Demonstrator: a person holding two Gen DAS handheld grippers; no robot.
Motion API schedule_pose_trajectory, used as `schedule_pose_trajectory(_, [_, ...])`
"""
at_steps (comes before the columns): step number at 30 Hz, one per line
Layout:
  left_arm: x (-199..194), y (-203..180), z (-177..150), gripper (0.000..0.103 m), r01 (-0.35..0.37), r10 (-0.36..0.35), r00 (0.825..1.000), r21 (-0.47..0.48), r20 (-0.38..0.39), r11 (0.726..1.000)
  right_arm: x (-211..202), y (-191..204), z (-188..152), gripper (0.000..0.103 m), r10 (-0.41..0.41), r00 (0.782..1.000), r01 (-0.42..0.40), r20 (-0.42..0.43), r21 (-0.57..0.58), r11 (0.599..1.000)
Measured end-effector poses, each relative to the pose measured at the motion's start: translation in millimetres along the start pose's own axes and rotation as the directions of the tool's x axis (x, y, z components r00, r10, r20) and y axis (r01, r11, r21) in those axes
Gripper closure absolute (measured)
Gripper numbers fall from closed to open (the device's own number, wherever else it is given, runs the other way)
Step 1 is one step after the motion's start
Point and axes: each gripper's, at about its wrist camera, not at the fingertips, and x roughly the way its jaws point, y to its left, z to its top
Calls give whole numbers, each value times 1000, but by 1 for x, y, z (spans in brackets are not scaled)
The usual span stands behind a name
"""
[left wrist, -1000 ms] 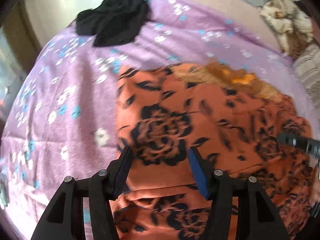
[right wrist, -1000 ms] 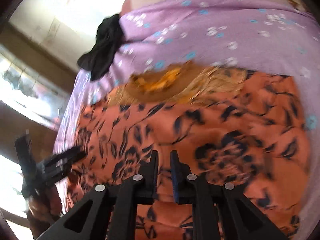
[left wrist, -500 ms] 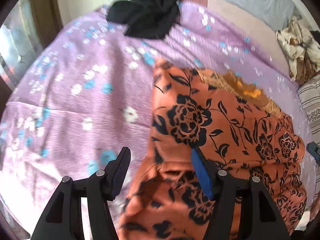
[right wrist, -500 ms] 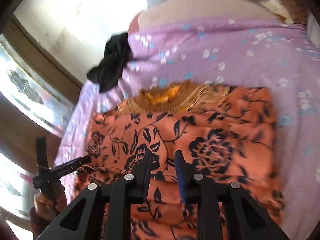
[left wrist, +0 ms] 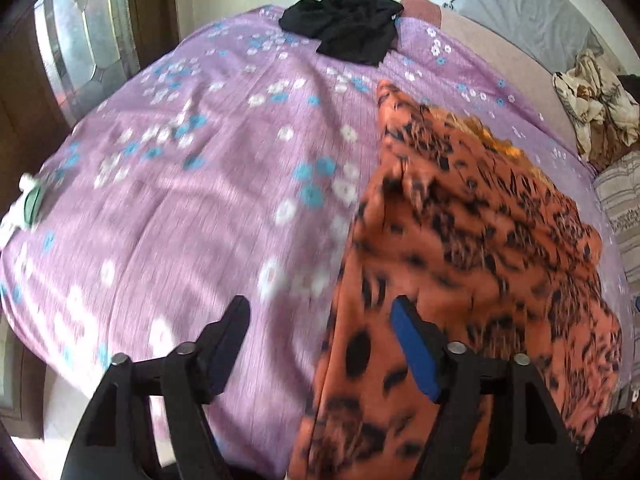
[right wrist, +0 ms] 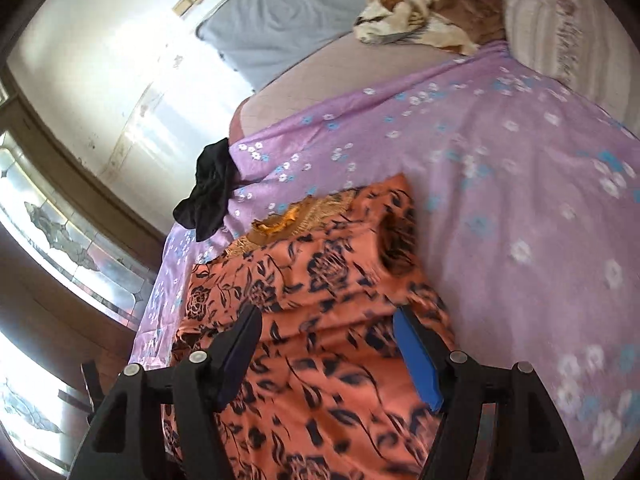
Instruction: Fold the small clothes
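An orange garment with a black flower print (left wrist: 472,248) lies on the purple flowered bedsheet (left wrist: 200,184), its gold neckline at the far end; it also shows in the right wrist view (right wrist: 320,320). My left gripper (left wrist: 320,320) is open and empty above the garment's left edge. My right gripper (right wrist: 326,330) is open and empty above the garment's near part, with a sleeve opening (right wrist: 396,248) just beyond.
A black garment (left wrist: 348,24) lies bunched at the far edge of the bed and shows in the right wrist view (right wrist: 208,188) too. A crumpled patterned cloth (left wrist: 592,100), a striped pillow (left wrist: 620,200) and a grey pillow (right wrist: 272,20) lie at the head. A window (right wrist: 60,248) is left.
My right gripper has opened from nearly shut to wide. Both grippers have pulled back and up from the garment; the left view has swung left toward the bare sheet.
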Motion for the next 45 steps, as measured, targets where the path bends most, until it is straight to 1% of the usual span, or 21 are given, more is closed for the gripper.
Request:
schedule_pose_trajectory(4, [-8, -3, -29, 27, 10, -9, 997, 14, -74, 1000, -19, -4, -21, 31, -29, 999, 29, -25, -8, 1000])
schedule_pose_trajectory(8, [-5, -9, -57, 27, 27, -23, 982, 19, -190, 999, -36, -5, -39, 31, -59, 997, 58, -58, -15, 998])
schedule_pose_trajectory(12, [-6, -10, -73, 27, 36, -27, 974, 36, -227, 999, -48, -9, -54, 31, -80, 992, 81, -93, 7, 997])
schedule_pose_trajectory(14, [-2, -5, -85, 51, 36, -26, 968, 34, -252, 999, -51, -11, -60, 31, -96, 990, 97, -105, 6, 995])
schedule_pose_trajectory(15, [0, -2, -90, 88, 47, -38, 963, 28, -268, 998, -51, -11, -63, 31, -102, 988, 103, -112, 0, 995])
schedule_pose_trajectory(16, [3, 2, -94, 99, 59, -53, 957, 10, -284, 998, -51, -12, -67, 31, -114, 985, 114, -127, -9, 993])
schedule_pose_trajectory(21, [0, 14, -100, 97, 126, -135, 956, -51, -261, 991, -46, -19, -78, 31, -144, 973, 146, -178, -1, 989])
schedule_pose_trajectory(23, [4, 19, -101, 68, 142, -160, 945, -82, -286, 986, -45, -23, -82, 31, -151, 968, 155, -200, 6, 988])
schedule_pose_trajectory(24, [3, 29, -102, 35, 145, -170, 939, -102, -300, 984, -45, -26, -85, 31, -154, 964, 161, -218, 12, 987])
schedule_pose_trajectory(25, [7, 32, -100, 25, 147, -175, 939, -114, -296, 983, -44, -28, -87, 31, -158, 960, 166, -230, 16, 986])
schedule_pose_trajectory(27, [5, 33, -98, 25, 155, -181, 953, -121, -243, 980, -45, -30, -91, 31, -170, 952, 181, -254, 22, 983])
schedule_pose_trajectory(30, [9, 22, -94, 28, 170, -178, 954, -56, -240, 984, -45, -32, -98, 31, -202, 937, 214, -286, 9, 977])
schedule_pose_trajectory(31, [7, 17, -94, 38, 169, -172, 956, -35, -237, 985, -44, -32, -100, 31, -212, 931, 223, -298, 1, 975])
schedule_pose_trajectory(34, [5, 2, -100, 50, 93, -73, 973, 79, -219, 993, -40, -30, -109, 31, -237, 909, 244, -342, -23, 969])
schedule_pose_trajectory(36, [3, 2, -100, 55, 102, -84, 973, 77, -215, 992, -35, -26, -116, 31, -273, 887, 272, -372, -56, 961])
schedule_pose_trajectory(39, [3, 6, -98, 53, 118, -104, 968, 49, -228, 992, -21, -24, -130, 31, -325, 847, 312, -421, -102, 945])
schedule_pose_trajectory(40, [1, 10, -95, 44, 124, -111, 966, 43, -232, 991, -15, -25, -135, 31, -331, 837, 318, -435, -105, 942])
schedule_pose_trajectory(42, [6, 15, -94, 39, 146, -129, 958, 47, -256, 988, -4, -30, -143, 32, -328, 829, 326, -453, -86, 941])
schedule_pose_trajectory(43, [6, 13, -95, 40, 137, -113, 959, 75, -261, 988, 3, -36, -149, 43, -316, 817, 328, -482, -62, 943])
schedule_pose_trajectory(44, [7, 13, -97, 41, 130, -101, 959, 93, -265, 987, 9, -40, -155, 79, -292, 808, 318, -512, -39, 947])
schedule_pose_trajectory(45, [6, 11, -98, 55, 124, -94, 959, 96, -266, 988, 13, -43, -159, 88, -268, 805, 304, -529, -21, 953])
